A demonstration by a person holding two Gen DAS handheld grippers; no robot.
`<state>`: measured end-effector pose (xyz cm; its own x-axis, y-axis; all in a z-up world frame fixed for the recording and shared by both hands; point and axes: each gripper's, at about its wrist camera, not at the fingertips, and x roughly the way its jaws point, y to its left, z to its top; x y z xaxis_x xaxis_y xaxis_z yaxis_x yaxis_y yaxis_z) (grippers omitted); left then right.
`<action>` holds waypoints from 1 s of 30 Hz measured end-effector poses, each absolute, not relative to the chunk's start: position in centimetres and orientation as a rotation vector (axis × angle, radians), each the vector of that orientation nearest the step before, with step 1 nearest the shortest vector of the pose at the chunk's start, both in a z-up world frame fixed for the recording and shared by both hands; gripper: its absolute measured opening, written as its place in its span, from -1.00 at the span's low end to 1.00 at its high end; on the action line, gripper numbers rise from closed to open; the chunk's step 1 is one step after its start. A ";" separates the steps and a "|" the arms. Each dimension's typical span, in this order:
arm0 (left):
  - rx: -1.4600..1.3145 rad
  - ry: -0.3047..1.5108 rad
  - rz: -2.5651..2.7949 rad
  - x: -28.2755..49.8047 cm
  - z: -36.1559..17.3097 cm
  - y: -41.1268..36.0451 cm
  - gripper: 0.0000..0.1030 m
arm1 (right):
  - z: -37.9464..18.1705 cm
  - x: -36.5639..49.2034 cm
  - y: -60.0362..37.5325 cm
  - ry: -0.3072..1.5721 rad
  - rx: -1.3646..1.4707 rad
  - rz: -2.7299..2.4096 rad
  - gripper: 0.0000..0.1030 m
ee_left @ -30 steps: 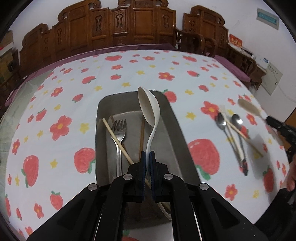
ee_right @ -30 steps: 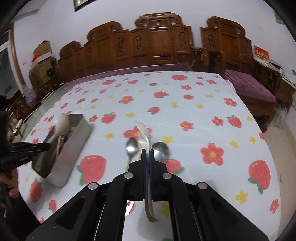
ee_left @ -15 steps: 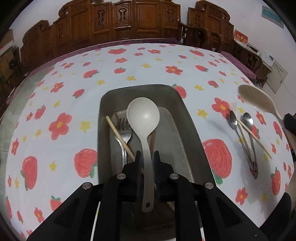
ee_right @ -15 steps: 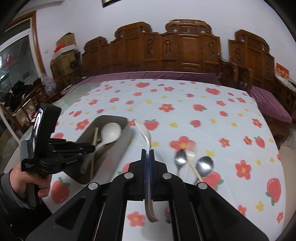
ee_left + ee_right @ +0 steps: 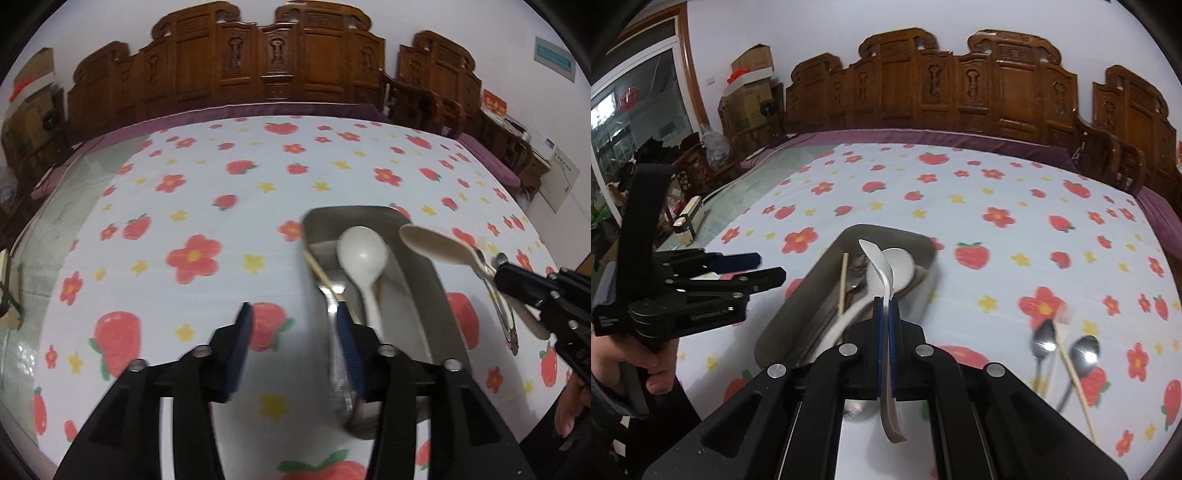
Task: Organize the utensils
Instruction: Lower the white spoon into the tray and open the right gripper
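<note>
Left gripper (image 5: 293, 328) jaws opening, nothing between; white ladle (image 5: 364, 258) lies in tray (image 5: 424, 280), right of centre. Right gripper (image 5: 885, 314) pinches beige spoon (image 5: 882, 273) over the tray. Next: lower it in, release.

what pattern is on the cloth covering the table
White tablecloth printed with red strawberries, red flowers and small yellow stars; clearest in the left wrist view.

A strawberry-print cloth (image 5: 979, 206) covers the tabletop (image 5: 764, 173). On it sit a metal tray (image 5: 923, 247), 2 steel spoons (image 5: 1043, 341) and a chopstick (image 5: 1075, 376).
</note>
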<state>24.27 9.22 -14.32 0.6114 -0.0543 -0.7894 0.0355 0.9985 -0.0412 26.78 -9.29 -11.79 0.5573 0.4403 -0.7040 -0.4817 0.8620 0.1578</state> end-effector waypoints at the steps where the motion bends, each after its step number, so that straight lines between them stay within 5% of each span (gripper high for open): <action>1: -0.023 0.903 -0.041 24.2 -14.1 9.8 0.14 | -12.0 27.1 -8.8 0.822 -0.054 0.546 -0.93; 7: -0.035 0.867 -0.019 23.7 -12.7 12.2 0.37 | -14.1 29.3 -5.7 0.885 -0.041 0.533 -0.93; 30: -0.027 0.837 -0.039 22.7 -10.8 12.6 0.37 | -17.6 31.9 -2.6 1.027 0.078 0.579 -0.86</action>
